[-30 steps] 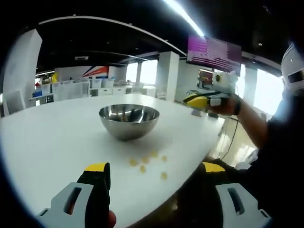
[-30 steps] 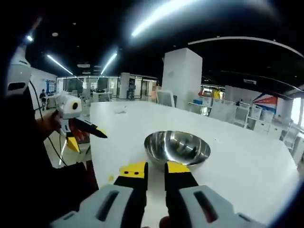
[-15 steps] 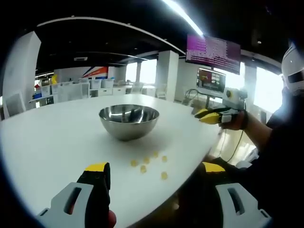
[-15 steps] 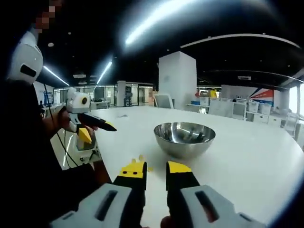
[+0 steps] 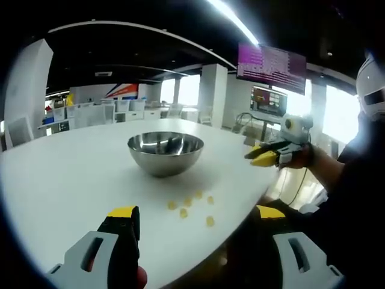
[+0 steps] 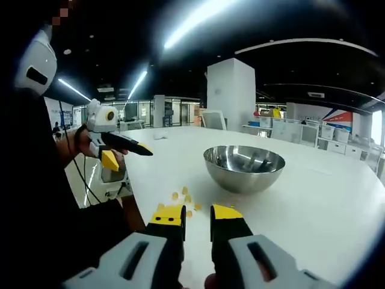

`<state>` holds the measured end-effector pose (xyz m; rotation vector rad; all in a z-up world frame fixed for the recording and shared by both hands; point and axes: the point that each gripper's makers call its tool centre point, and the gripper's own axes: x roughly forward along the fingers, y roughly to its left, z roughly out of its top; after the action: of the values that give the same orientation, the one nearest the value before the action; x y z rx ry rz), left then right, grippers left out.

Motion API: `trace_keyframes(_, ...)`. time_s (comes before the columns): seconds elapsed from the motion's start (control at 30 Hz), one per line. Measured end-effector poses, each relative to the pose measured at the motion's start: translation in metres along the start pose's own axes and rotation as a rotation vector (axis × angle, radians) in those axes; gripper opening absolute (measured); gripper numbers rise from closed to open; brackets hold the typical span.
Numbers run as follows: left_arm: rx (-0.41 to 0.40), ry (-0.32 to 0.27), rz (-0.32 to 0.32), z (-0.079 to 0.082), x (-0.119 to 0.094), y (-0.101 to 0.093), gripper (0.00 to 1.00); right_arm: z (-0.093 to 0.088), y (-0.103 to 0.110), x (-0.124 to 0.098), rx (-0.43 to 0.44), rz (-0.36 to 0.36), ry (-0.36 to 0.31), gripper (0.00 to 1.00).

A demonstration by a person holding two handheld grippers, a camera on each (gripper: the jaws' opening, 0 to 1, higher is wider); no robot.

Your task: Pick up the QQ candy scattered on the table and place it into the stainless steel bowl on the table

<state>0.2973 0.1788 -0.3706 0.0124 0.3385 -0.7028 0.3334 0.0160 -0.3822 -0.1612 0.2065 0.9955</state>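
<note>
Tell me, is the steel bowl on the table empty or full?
Empty. The bowl shows only bare shiny metal inside; the yellow candies lie on the table beside it.

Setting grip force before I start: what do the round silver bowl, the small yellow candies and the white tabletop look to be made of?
The round silver bowl looks like polished stainless steel: mirror reflections inside and on its wall. The small yellow candies seem soft and gummy, slightly translucent, though too small to be sure. The white tabletop looks like smooth laminate or painted board with a faint sheen.
</note>
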Motion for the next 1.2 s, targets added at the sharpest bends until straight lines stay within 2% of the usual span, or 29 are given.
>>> trace_keyframes(0.23, -0.005, 0.003, 0.001, -0.002, 0.000, 0.002, 0.77, -0.025, 0.017, 0.046, 0.009, 0.053, 0.066, 0.17)
trace_keyframes(0.5, -0.014, 0.010, 0.011, -0.007, -0.003, 0.005, 0.77, -0.043, 0.023, 0.078, 0.019, 0.092, 0.117, 0.17)
trace_keyframes(0.77, -0.019, 0.013, 0.014, -0.008, -0.003, 0.008, 0.77, -0.046, 0.029, 0.093, -0.004, 0.109, 0.131, 0.17)
trace_keyframes(1.2, -0.025, 0.018, 0.011, -0.012, 0.000, 0.012, 0.77, -0.051, 0.021, 0.096, -0.024, 0.090, 0.150, 0.14)
